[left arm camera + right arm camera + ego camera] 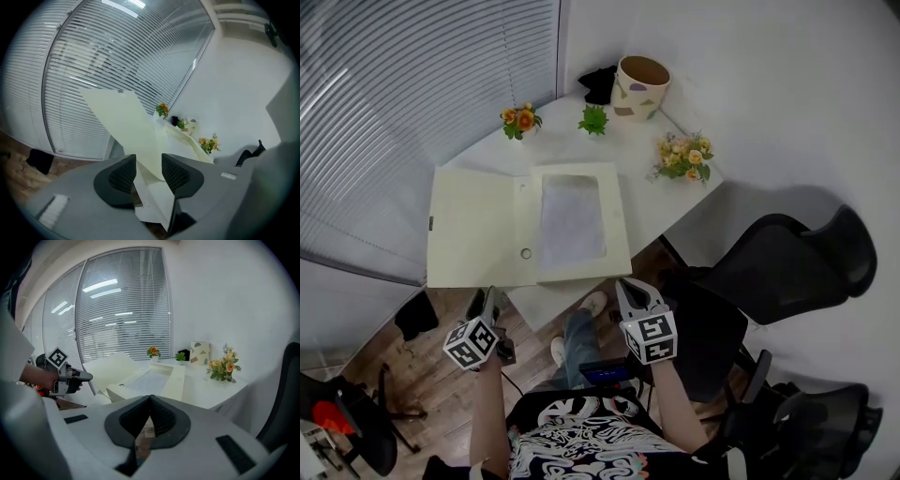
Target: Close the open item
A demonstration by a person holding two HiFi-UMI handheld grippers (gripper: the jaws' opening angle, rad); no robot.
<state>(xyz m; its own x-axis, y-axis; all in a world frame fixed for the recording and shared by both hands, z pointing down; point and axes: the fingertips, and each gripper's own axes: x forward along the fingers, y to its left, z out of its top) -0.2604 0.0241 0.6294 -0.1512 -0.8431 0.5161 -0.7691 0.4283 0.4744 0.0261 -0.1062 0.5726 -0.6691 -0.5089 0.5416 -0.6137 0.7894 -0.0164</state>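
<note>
A cream file box (572,267) lies open on the white table (675,202), its lid (478,230) spread flat to the left and a white sheet (572,220) in its tray. My left gripper (490,298) hovers at the lid's near edge. In the left gripper view it (149,164) is open, and the lid (126,122) runs into the gap between the fingers. Below the tray's near right corner, my right gripper (626,289) is off the table. Its jaws (150,399) are shut on nothing, and the box (150,378) lies ahead.
At the back of the table stand an orange flower pot (522,119), a small green plant (594,119), a beige vase (641,86) and a bouquet (682,157). A black chair (778,267) is at the right. Window blinds (412,84) line the left.
</note>
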